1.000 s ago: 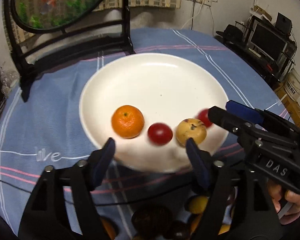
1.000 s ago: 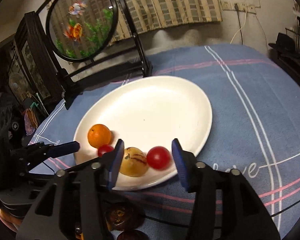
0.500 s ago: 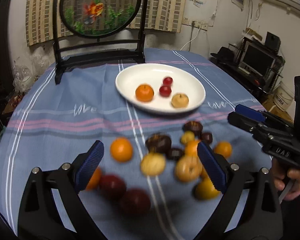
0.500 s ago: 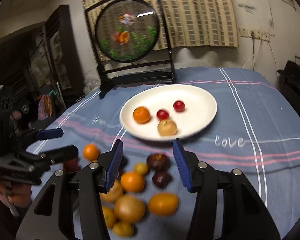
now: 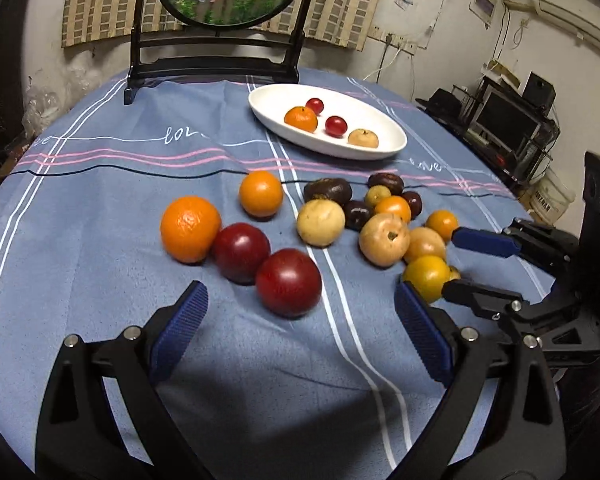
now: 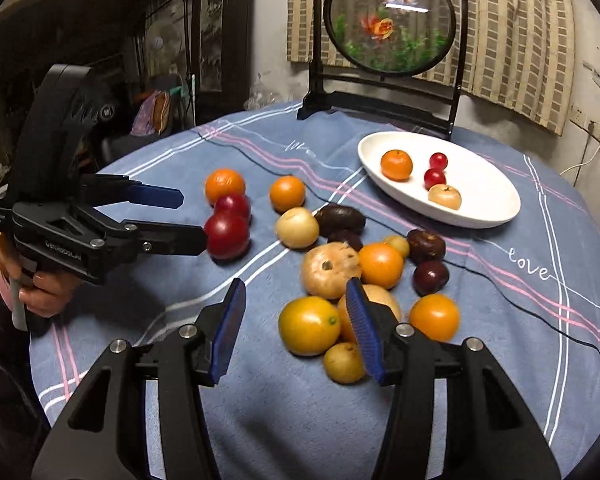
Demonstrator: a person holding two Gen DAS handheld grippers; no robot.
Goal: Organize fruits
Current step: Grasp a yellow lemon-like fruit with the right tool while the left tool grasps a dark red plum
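A white oval plate [image 5: 384, 151] [image 6: 484, 222] at the far side holds an orange, two small red fruits and a tan fruit. Nearer, loose oranges, red, tan, yellow and dark purple fruits lie on the blue tablecloth. My left gripper [image 5: 300, 287] [image 6: 182, 218] is open wide, with a large red fruit [image 5: 288, 282] [image 6: 226, 236] just ahead of its fingertips, untouched. My right gripper [image 6: 296, 288] [image 5: 449, 263] is open over the right cluster. A yellow fruit [image 6: 309, 325] [image 5: 426, 278] sits by its tips, and nothing is gripped.
A round goldfish screen on a black stand [image 5: 216, 68] [image 6: 380, 92] stands at the table's back edge behind the plate. Shelves with a monitor [image 5: 504, 120] stand to the right of the table. A hand [image 6: 48, 292] holds the left gripper's handle.
Both grippers have pulled back from the plate to the loose fruits on the near side. The left jaws have spread wider. The right gripper has rolled.
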